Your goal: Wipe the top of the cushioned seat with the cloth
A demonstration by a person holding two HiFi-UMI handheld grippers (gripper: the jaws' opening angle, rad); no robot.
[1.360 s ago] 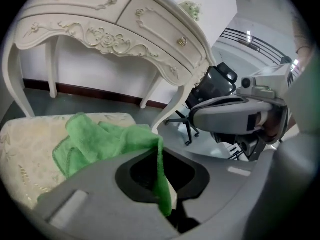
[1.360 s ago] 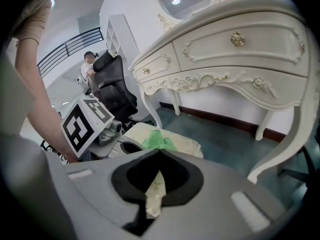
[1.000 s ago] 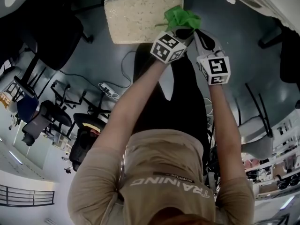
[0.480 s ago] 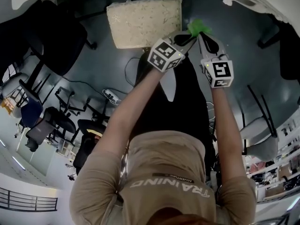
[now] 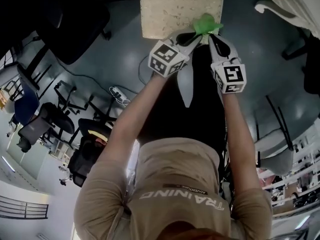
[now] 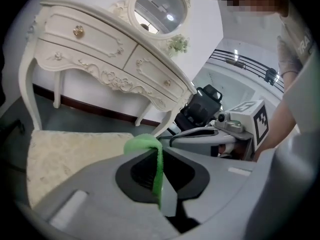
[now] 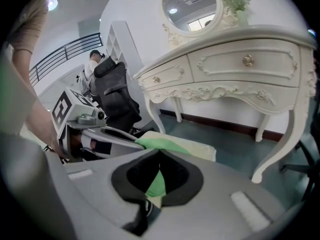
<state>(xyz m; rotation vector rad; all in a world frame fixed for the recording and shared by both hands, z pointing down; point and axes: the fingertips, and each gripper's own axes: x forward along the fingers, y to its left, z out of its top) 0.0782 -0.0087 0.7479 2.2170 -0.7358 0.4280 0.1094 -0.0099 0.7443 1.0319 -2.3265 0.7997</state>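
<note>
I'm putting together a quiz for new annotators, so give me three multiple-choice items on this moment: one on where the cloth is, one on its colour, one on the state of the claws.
1. Where is the cloth? A on the floor; B on the dresser; C at the seat's near edge.
2. What colour is it? A red; B green; C white.
3. The claws are: A both shut on the cloth; B both open; C only the left shut.
Answers: 1 C, the head view shows it at the seat's near edge. 2 B, it is bright green. 3 A, the left claw and right claw each pinch it in their own views.
</note>
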